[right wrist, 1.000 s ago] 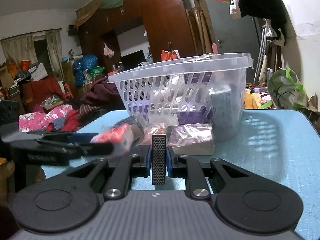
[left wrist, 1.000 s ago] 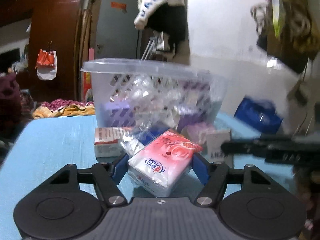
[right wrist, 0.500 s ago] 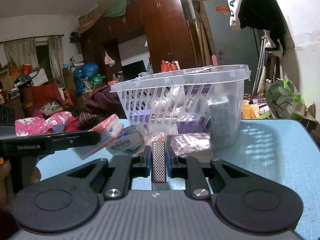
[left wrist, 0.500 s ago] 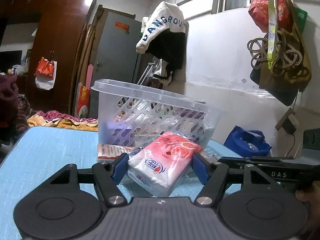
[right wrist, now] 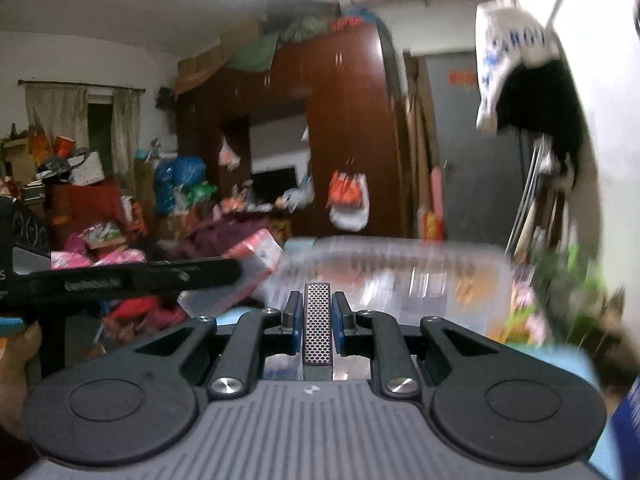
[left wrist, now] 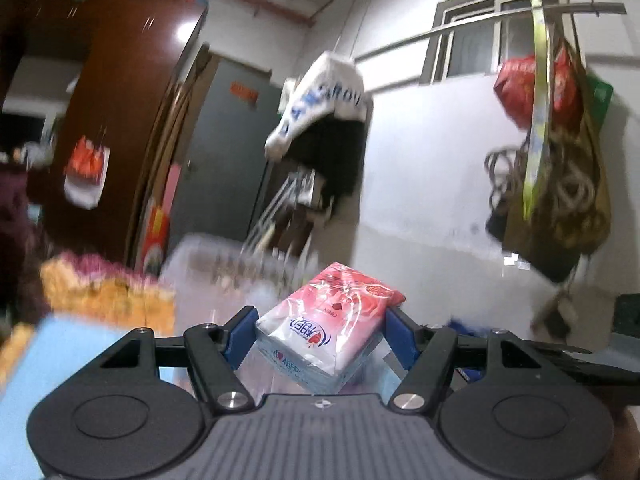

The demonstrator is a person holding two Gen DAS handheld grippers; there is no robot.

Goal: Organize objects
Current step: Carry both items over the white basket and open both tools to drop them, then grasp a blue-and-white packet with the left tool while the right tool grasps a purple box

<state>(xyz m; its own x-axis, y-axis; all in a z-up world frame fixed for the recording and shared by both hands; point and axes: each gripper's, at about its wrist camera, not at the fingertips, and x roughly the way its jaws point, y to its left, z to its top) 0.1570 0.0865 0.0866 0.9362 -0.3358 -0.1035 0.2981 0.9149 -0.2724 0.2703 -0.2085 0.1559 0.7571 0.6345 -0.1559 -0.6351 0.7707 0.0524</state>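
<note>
The left gripper (left wrist: 320, 334) clamps a pink tissue pack (left wrist: 328, 330) between its blue pads (left wrist: 239, 332) — the pack sits tilted, its far end up toward 1 o'clock, its near corner hanging low by the gripper body. Beyond it, at about 11 o'clock, the clear basket (left wrist: 224, 268) shows only as a blur, and a strip of blue table (left wrist: 68, 352) lies at 9 o'clock. The right gripper (right wrist: 317, 320) is drawn narrow on a thin dark block (right wrist: 317, 326) with a dotted face, standing upright between the pads and running straight out at 12 o'clock. In the right view the tissue pack (right wrist: 260, 254) appears at 10 o'clock, held off the table beside the basket's (right wrist: 400, 268) blurred rim.
</note>
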